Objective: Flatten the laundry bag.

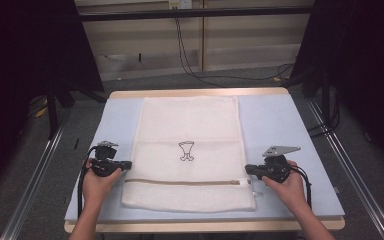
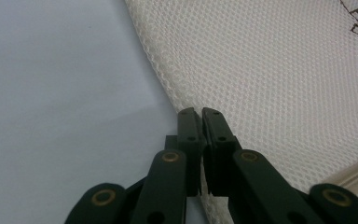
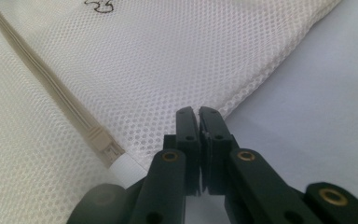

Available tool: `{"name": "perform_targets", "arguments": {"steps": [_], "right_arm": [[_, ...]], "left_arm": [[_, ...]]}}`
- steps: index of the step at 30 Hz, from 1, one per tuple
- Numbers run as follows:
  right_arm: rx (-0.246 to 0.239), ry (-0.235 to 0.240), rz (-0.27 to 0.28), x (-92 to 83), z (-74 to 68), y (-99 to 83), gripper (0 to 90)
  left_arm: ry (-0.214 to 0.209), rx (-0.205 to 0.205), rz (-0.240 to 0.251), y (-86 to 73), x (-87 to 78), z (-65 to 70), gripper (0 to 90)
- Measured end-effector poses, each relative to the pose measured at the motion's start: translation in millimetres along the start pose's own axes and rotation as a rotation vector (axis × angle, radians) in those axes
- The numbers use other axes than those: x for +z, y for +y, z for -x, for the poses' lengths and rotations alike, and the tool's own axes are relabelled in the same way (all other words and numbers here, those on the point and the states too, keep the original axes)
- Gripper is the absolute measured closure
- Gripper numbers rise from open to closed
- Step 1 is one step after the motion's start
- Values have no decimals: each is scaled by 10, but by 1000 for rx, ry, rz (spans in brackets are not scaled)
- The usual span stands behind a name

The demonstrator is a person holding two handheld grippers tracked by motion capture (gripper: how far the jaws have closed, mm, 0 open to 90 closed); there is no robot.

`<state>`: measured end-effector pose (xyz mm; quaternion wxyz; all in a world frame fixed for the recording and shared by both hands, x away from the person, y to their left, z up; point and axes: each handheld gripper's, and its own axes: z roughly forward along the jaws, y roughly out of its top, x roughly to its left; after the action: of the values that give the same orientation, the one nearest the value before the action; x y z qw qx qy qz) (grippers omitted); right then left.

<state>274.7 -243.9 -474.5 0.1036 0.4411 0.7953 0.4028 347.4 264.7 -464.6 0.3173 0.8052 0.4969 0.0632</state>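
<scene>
A white mesh bag (image 1: 187, 125) lies flat on the pale blue table top (image 1: 270, 125), with a small dark emblem (image 1: 186, 150) at its middle and a beige zipper (image 1: 180, 182) across its near end. My left gripper (image 1: 129, 164) rests at the bag's left edge, jaws shut; in the left gripper view its tips (image 2: 200, 111) meet right at the mesh border (image 2: 261, 70) with nothing between them. My right gripper (image 1: 247, 169) sits at the bag's right edge near the zipper's end. Its jaws (image 3: 198, 109) are shut beside the zipper pull (image 3: 105, 144), over the bag's edge (image 3: 168, 60).
The table's wooden rim (image 1: 200, 92) runs along the far side. Black cables (image 1: 190, 65) trail across the grey floor behind. Dark curtains hang at both sides, and metal rails (image 1: 35, 175) run along the floor by the table. Bare blue surface (image 1: 110, 120) flanks the bag.
</scene>
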Motion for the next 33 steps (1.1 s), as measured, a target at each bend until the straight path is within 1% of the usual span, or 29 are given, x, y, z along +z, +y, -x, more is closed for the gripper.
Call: {"name": "perform_targets", "arguments": {"steps": [1, 2, 3, 4, 5, 6, 7, 8, 10, 11, 12, 13, 14, 16, 17, 18, 19, 20, 21, 23, 24, 25, 26, 27, 28, 30, 31, 32, 33], "right_arm": [[-8, -10, 4, -5, -1, -1, 900], [-17, -36, 2, -10, 0, -1, 900], [-16, -32, -5, -15, 9, -3, 900], [-1, -15, 1, -28, 20, -13, 900], [-1, -20, 13, -45, 25, -18, 900], [-1, -20, 13, -45, 25, -18, 900], [1, -17, 23, -77, 25, -14, 894], [3, -14, 31, -93, 27, -14, 893], [-9, -17, 35, -110, 22, -18, 898], [-20, -18, 30, -110, 18, -23, 899], [-27, -21, 31, -104, 10, -29, 900], [-31, -13, 29, -101, 5, -32, 900], [-42, -9, 30, -92, 0, -36, 900], [-62, -14, 37, -88, -18, -38, 900], [-74, -16, 39, -87, -27, -38, 900], [-85, -20, 45, -85, -34, -39, 900], [-85, -20, 45, -85, -34, -39, 900], [-97, -14, 44, -84, -48, -42, 900], [-97, -14, 44, -84, -48, -42, 900], [-102, -14, 41, -83, -61, -48, 900], [-107, -13, 40, -79, -74, -50, 900], [-107, -13, 40, -79, -74, -50, 900], [-107, -12, 44, -85, -85, -53, 900], [-107, -13, 44, -88, -88, -54, 900], [-106, -11, 43, -91, -88, -57, 900], [-107, -12, 45, -92, -86, -58, 900], [-104, -13, 44, -98, -87, -61, 900], [-104, -12, 45, -105, -83, -61, 900], [-102, -11, 51, -112, -83, -62, 900]], "left_arm": [[8, -9, 13, 0, 8, 7, 865], [16, -4, 18, 4, 11, 9, 863], [15, 4, 10, 6, 7, 1, 862], [9, -14, 16, 7, 9, 8, 856], [12, -21, 22, 5, 6, 5, 845], [5, -9, 9, 9, -12, -15, 845], [11, -21, 20, 7, -21, -14, 789], [21, -27, 33, 12, -59, -23, 775], [26, -31, 42, 20, -79, -25, 698], [20, -44, 49, 30, -96, -21, 659], [3, -43, 50, 49, -120, -10, 630], [-3, -38, 49, 58, -119, -2, 593], [-11, -50, 54, 66, -109, 20, 560], [-26, -39, 50, 82, -100, 45, 499], [-34, -25, 49, 89, -94, 53, 464], [-40, -7, 54, 94, -87, 58, 410], [-40, -7, 54, 94, -87, 58, 349], [-44, -5, 72, 97, -70, 82, 300], [-46, 7, 69, 99, -68, 87, 300], [-65, 9, 71, 102, -65, 130, 227], [-71, 37, 94, 105, -60, 178, 194], [-71, 37, 94, 105, -60, 178, 175], [-80, 48, 93, 118, -69, 237, 181], [-80, 48, 93, 118, -69, 237, 183], [-93, 48, 100, 133, -65, 285, 182], [-96, 48, 104, 142, -52, 314, 182], [-105, 61, 99, 149, -45, 326, 180], [-113, 59, 112, 152, -26, 349, 180], [-118, 73, 106, 158, -21, 353, 174]]}}
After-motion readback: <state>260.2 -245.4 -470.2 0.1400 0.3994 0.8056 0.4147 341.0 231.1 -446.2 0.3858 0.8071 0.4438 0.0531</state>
